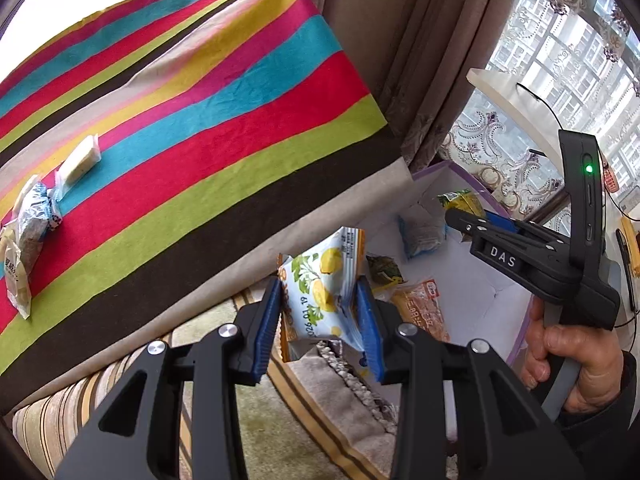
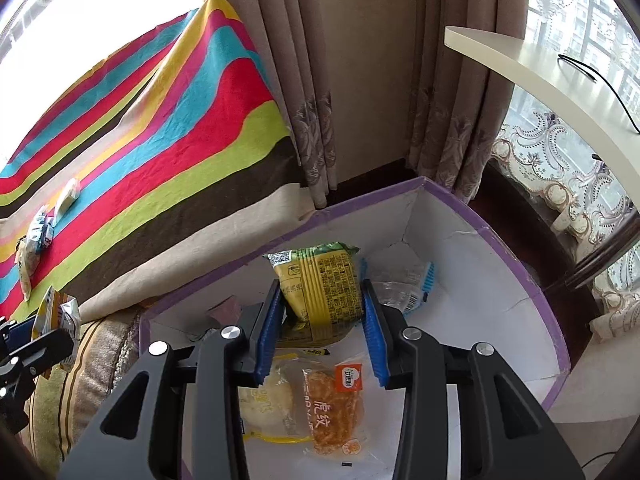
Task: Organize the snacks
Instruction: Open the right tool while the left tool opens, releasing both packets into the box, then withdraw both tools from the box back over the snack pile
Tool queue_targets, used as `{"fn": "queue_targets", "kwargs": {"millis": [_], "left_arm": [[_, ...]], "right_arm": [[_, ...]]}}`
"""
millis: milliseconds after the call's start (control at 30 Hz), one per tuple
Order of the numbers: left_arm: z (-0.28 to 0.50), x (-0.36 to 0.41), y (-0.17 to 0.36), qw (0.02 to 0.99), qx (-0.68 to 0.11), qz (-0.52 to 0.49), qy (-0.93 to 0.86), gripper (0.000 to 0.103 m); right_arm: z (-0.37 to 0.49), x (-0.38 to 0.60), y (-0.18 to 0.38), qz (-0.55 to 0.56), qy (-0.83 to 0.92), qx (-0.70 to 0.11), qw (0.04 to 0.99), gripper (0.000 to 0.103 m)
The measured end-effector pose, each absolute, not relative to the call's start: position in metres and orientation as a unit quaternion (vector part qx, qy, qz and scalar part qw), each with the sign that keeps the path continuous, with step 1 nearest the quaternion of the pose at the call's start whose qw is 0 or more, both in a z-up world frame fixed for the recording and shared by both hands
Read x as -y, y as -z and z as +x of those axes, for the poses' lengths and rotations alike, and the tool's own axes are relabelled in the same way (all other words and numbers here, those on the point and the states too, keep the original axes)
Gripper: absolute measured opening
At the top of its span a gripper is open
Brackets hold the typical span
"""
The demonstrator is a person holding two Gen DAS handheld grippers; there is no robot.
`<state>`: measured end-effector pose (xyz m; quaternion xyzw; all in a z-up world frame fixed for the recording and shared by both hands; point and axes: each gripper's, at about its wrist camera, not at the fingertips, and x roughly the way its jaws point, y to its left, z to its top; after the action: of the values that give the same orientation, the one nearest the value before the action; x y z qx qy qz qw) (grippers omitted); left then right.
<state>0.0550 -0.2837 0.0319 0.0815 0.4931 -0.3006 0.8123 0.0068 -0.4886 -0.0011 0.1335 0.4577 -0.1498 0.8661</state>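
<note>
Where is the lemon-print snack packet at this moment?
In the left wrist view, the lemon-print snack packet is clamped in the left claw, hanging past the striped tablecloth's edge, just left of the purple-rimmed box.

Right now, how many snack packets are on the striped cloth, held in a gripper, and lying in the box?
Striped cloth: 3 (white bar packet, blue-silver packet, pale packet)
Held: 2 (lemon packet in left gripper, green-yellow packet in right gripper)
Purple-rimmed box: 4 visible (orange bread packet, pale bun packet, blue-edged clear packet, dark green packet)
Total: 9 visible
</note>
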Motion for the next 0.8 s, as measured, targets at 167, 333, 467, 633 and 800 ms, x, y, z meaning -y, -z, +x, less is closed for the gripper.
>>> {"fn": "queue_targets", "kwargs": {"millis": [167,333,467,633,800], "left_arm": [[0.046,0.301,-0.028,0.792,-0.502,0.089,0.334,0.048],[0.044,0.304,-0.025,0.786,-0.509,0.086,0.341,0.063],[0.048,0.298,-0.023,0.786,-0.517,0.07,0.331,0.064],[0.051,0.291,-0.024,0.794,-0.515,0.064,0.317,0.065],[0.059,0.278,-0.024,0.801,-0.516,0.052,0.298,0.065]], "right_arm": [[0.002,0.496,0.003,0.137,0.163,-0.457,0.863,0.041],[0.001,0.499,0.001,0.141,0.179,-0.452,0.862,0.064],[0.003,0.497,0.0,0.139,0.176,-0.452,0.864,0.071],[0.004,0.493,-0.001,0.138,0.172,-0.452,0.864,0.074],[0.006,0.488,-0.004,0.137,0.164,-0.452,0.866,0.076]]}}
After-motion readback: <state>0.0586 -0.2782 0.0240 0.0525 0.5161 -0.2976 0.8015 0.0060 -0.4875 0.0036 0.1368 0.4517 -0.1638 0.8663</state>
